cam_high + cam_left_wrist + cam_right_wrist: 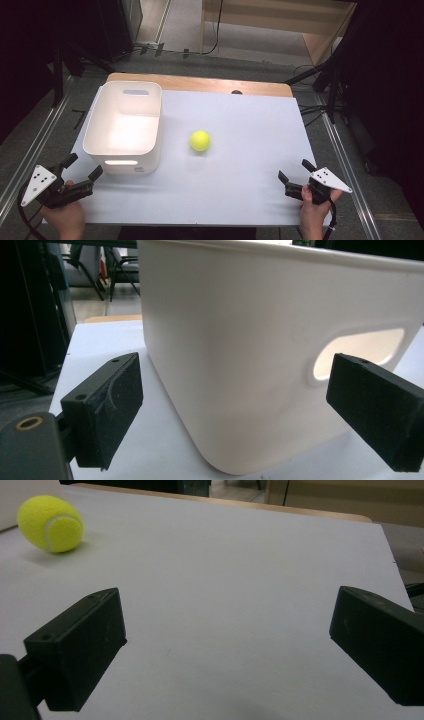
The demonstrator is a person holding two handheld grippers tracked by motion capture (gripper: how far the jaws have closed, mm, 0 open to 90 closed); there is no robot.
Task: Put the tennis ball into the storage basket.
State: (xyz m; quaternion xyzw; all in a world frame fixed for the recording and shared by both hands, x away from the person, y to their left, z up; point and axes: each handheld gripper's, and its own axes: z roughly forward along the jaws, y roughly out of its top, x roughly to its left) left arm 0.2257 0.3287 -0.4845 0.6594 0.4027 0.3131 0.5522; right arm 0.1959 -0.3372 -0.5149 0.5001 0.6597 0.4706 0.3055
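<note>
The white bin (260,365), cropped at its top and right edges, looms just beyond the left gripper (82,167), whose jaws gape empty. The tennis ball (50,524) lies well ahead, left of the right gripper's (295,172) spread, empty jaws.

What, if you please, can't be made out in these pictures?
- Bin floor: washed out by glare in the high view; in the left gripper view its near wall hides the inside.
- Ball: brand print too small to read.
- Hole at the table's far edge: too small to identify.
</note>
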